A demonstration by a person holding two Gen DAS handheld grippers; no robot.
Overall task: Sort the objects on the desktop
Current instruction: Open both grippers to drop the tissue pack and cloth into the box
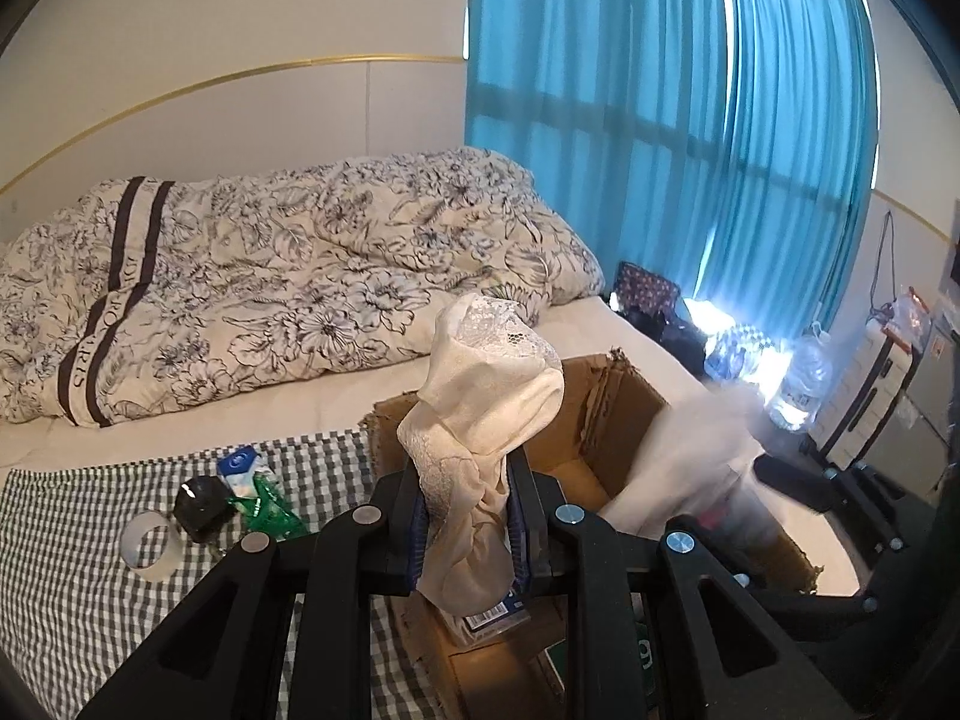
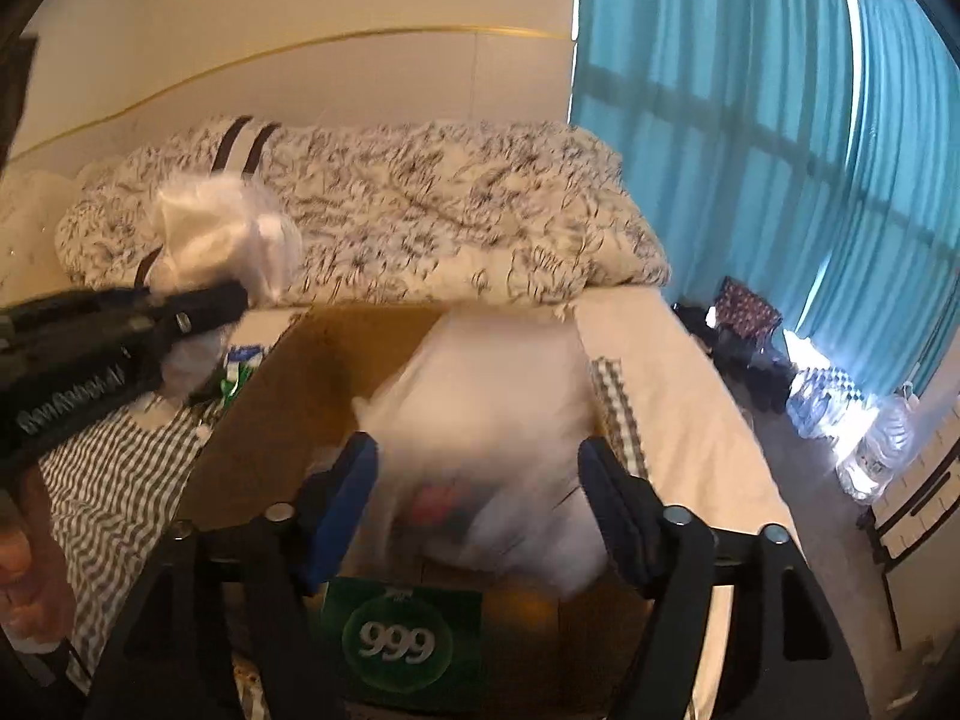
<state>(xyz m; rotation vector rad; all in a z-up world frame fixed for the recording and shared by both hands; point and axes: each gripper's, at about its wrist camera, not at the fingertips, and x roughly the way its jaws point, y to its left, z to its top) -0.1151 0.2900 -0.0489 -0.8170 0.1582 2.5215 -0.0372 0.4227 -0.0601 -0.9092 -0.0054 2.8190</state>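
Cream satin cloth [image 1: 474, 420], edged with lace, is pinched between the blue pads of the left hand-held gripper [image 1: 468, 525], whose jaws are clamped tight on it; the fabric rises in a crumpled column above the fingers and hangs below them. Directly beneath and ahead of this hand-held gripper sits an open cardboard box [image 1: 606, 396] with torn, ragged flaps, resting on the bed. To the left of the hand-held gripper, on a grey-and-white checked cloth [image 1: 72, 516], lie a roll of clear tape [image 1: 147, 546], a small black faceted object [image 1: 201, 504] and a green foil packet [image 1: 267, 507] with a blue-and-white top. Farther ahead is a floral duvet [image 1: 288, 282] with two dark stripes carrying lettering that ends in "ARIS".

The right hand-held gripper [image 2: 477, 516] has its jaws spread wide apart, and a blurred white plastic bag [image 2: 492, 420] lies between them, over the box [image 2: 282, 396]; whether the pads touch it cannot be told. Just below this hand-held gripper a green carton [image 2: 402, 636] reads "999". Turquoise curtains [image 2: 750, 120] hang to its right.
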